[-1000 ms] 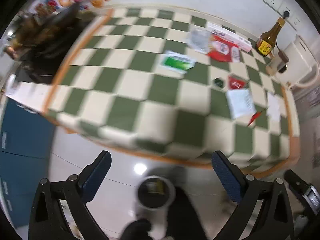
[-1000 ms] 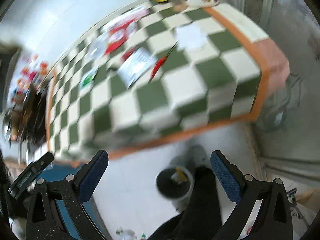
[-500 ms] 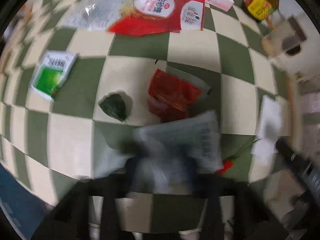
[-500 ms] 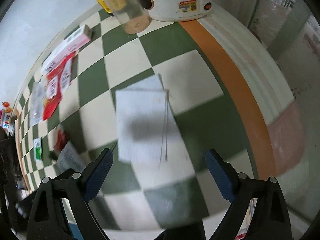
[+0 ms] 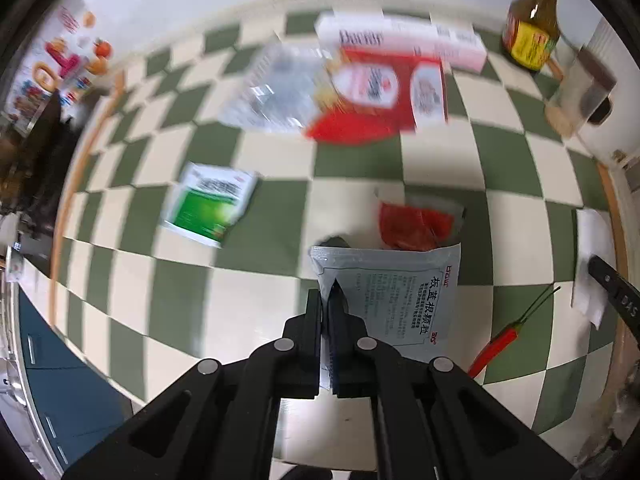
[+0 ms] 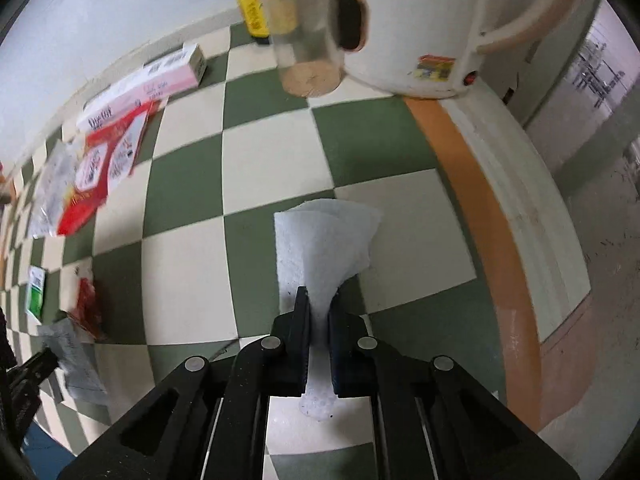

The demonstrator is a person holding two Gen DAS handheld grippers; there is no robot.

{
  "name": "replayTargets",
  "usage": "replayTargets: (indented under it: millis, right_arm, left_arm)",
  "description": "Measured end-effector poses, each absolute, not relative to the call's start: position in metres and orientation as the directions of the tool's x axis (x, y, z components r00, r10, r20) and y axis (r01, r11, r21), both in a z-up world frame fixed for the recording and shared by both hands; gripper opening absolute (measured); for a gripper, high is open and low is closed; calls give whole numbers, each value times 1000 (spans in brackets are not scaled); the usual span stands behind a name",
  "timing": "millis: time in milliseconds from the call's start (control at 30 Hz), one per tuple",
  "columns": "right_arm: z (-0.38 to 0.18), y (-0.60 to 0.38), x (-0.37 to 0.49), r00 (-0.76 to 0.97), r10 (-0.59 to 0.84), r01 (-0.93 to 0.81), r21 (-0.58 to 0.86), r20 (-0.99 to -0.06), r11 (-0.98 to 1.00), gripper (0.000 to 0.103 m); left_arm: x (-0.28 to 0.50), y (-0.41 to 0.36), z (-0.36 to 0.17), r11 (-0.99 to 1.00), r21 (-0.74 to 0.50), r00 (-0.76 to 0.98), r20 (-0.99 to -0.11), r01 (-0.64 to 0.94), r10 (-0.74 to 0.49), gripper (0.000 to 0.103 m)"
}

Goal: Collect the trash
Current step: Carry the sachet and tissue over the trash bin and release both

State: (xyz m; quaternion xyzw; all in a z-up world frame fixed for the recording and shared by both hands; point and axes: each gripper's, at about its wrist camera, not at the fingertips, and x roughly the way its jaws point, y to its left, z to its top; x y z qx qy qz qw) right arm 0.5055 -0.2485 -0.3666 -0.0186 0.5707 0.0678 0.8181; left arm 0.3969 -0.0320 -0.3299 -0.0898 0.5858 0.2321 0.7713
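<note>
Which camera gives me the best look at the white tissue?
The right wrist view: the white tissue fills the middle, bunched between the closing right tool. The left wrist view shows only a strip of it at the right edge.

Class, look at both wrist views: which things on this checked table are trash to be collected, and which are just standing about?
Trash to collect:
- grey sachet, pinched by the left gripper
- white tissue, with the right gripper closing on it
- red wrapper
- green sachet
- red chilli

Likely staying:
- sauce bottle
- white kettle
- lidded jar
</note>
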Motion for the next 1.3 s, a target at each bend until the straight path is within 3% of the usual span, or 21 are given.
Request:
replayTargets:
  millis: [267,533,733,1033,1300]
  right_arm:
    - [-303,-251,458,439,170,-188,95,-882,978,8]
    - [-240,-234,330,506,273,-262,156,-818,952,8]
    - [-224,-227,216,517,303,-272,183,-800,945,8]
    - [-290,-218,74,373,275,-255,187,-886,949,8]
    - [-434,-216,41,151,228,-243,187,-962,952,8]
  left_arm:
    - [346,-36,-268,858,168,345,-865,-486,365,1]
    - [250,-29,-222,871,146,469,-795,-469,386,1]
    - [162,-25,-216,884,120,505,-782,-451,364,1]
    - [70,-15,-297,897,125,361,-885,-423,293,1]
    - [53,-7,-466,887,67,92,-988,-458,122,1]
